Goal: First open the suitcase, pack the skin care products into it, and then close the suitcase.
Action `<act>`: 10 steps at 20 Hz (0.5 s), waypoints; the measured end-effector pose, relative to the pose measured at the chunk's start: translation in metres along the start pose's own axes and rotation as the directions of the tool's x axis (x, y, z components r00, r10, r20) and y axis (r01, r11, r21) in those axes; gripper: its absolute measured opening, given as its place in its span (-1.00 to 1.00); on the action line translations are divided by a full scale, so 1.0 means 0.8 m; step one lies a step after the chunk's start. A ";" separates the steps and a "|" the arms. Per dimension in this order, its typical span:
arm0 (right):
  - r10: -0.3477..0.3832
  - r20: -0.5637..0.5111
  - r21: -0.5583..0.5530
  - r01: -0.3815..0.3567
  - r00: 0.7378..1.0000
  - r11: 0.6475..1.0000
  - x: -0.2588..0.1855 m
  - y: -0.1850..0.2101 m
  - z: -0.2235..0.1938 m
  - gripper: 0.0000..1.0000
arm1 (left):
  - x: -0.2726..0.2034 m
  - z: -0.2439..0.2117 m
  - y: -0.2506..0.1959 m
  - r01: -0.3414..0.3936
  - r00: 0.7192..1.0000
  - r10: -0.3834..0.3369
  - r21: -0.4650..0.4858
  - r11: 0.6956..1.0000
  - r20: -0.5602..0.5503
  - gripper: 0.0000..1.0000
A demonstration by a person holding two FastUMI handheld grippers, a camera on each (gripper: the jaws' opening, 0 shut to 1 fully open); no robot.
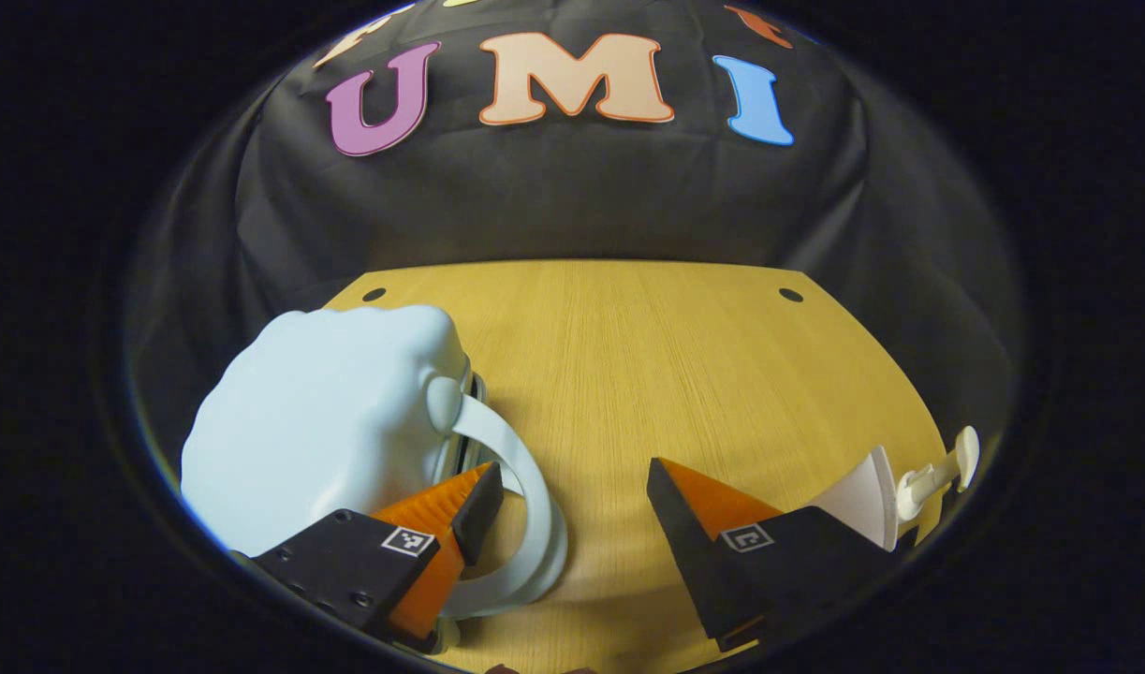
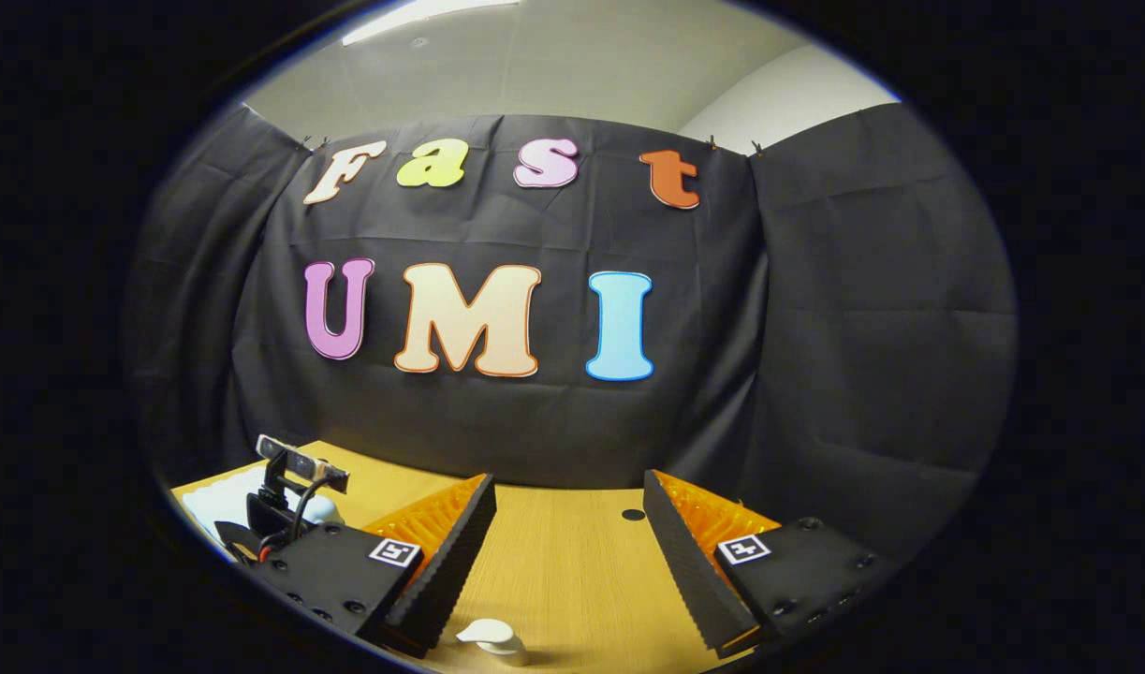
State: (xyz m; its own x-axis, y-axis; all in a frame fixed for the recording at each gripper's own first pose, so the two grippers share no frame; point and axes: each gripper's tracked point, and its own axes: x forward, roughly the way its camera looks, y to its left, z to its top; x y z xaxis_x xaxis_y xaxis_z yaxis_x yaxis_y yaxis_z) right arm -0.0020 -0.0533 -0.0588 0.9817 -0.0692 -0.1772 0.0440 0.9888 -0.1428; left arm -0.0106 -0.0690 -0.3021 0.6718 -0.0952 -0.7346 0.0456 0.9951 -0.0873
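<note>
While the left gripper (image 1: 572,505) stands open, the pale blue suitcase (image 1: 319,431) lies shut by its left finger — handle (image 1: 525,487) between the jaws. Right gripper (image 2: 567,534) open too — pump bottle (image 2: 492,639) below its jaws.

On the table (image 1: 628,356), the suitcase (image 1: 319,431) lies left; the pump bottle (image 1: 895,491) stands well right of the suitcase.

Pump bottle (image 1: 886,491) mostly behind left tongs' (image 1: 572,487) finger.
</note>
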 end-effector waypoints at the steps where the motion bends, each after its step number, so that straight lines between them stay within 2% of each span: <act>1: 0.000 0.002 0.000 0.000 1.000 1.000 0.000 0.000 0.000 0.97 | 0.002 -0.003 -0.001 0.002 1.000 -0.002 -0.005 1.000 -0.013 0.89; 3: 0.000 0.002 0.002 0.000 1.000 1.000 -0.002 -0.001 -0.001 0.98 | 0.007 -0.009 -0.002 0.013 0.999 -0.013 -0.005 1.000 -0.037 0.88; 8: -0.013 0.002 0.025 0.013 1.000 1.000 -0.005 -0.009 -0.006 0.97 | 0.008 -0.016 0.008 -0.007 0.998 0.009 0.032 0.999 -0.068 0.51; 9: -0.014 0.001 0.029 0.014 1.000 0.999 -0.004 -0.011 -0.006 0.97 | 0.011 -0.018 0.015 -0.015 0.997 0.018 0.042 0.999 -0.073 0.38; 10: -0.014 0.001 0.034 0.014 1.000 0.999 -0.003 -0.012 -0.008 0.97 | 0.012 -0.019 0.020 -0.019 0.997 0.023 0.043 0.999 -0.080 0.10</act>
State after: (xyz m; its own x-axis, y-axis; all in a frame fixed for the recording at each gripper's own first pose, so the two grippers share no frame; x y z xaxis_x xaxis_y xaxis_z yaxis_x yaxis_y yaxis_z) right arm -0.0061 -0.0632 -0.0633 0.9812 -0.0826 -0.1747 0.0635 0.9916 -0.1124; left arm -0.0144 -0.0543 -0.3207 0.6112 -0.0743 -0.7880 0.0647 0.9969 -0.0439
